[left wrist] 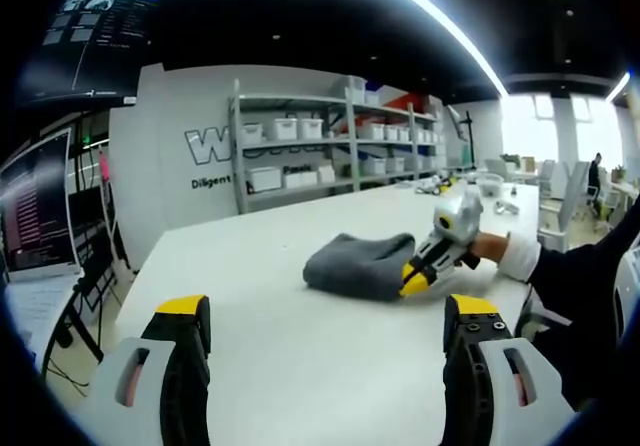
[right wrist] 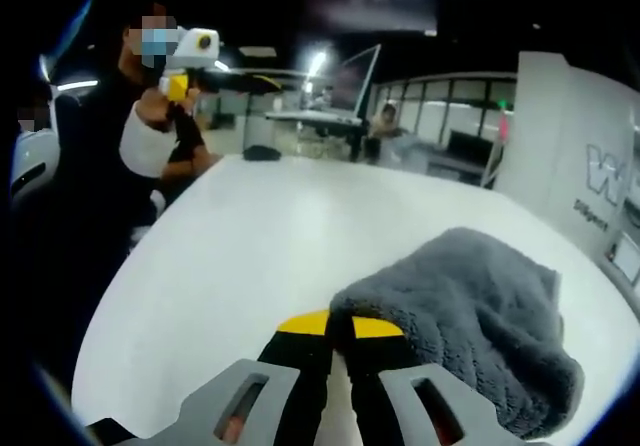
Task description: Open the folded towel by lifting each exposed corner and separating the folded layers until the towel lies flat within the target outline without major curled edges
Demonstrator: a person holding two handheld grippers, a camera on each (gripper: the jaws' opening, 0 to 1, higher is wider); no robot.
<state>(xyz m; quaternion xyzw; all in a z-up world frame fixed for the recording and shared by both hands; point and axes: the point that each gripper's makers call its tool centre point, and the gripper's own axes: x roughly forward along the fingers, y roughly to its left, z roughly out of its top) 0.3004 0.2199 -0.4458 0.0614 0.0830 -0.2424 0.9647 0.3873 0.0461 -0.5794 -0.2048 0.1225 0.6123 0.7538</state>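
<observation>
the grey towel [left wrist: 362,262] lies bunched and folded on the white table [left wrist: 260,296], a little toward 2 o'clock from the middle of the left gripper view. in the right gripper view the same towel [right wrist: 478,318] fills the 4 o'clock part, with its near corner at the tool tips.

the right gripper [right wrist: 338,328] has its jaws drawn together on that near corner; a lip of pile sits between the yellow tips, so it looks pinched rather than merely touched. from the left gripper view the right gripper [left wrist: 417,278] meets the towel's edge at about 3 o'clock of the cloth.

the left gripper [left wrist: 335,318] is spread wide and carries nothing, well apart from the towel and up off the table; in the right gripper view the left gripper [right wrist: 180,84] shows raised at 10 o'clock.

i judge this to be the first corner lift: the layers are not yet separated and no target outline can be made out. the next move likely calls for raising the pinched corner and drawing it away from the fold, with the free tool coming down to pin or take another corner.

bare table lies open toward 9 and 6 o'clock of the towel in the left gripper view. the table's far edge sits beyond the cloth at 12 o'clock, with the shelves [left wrist: 330,141] further back.
</observation>
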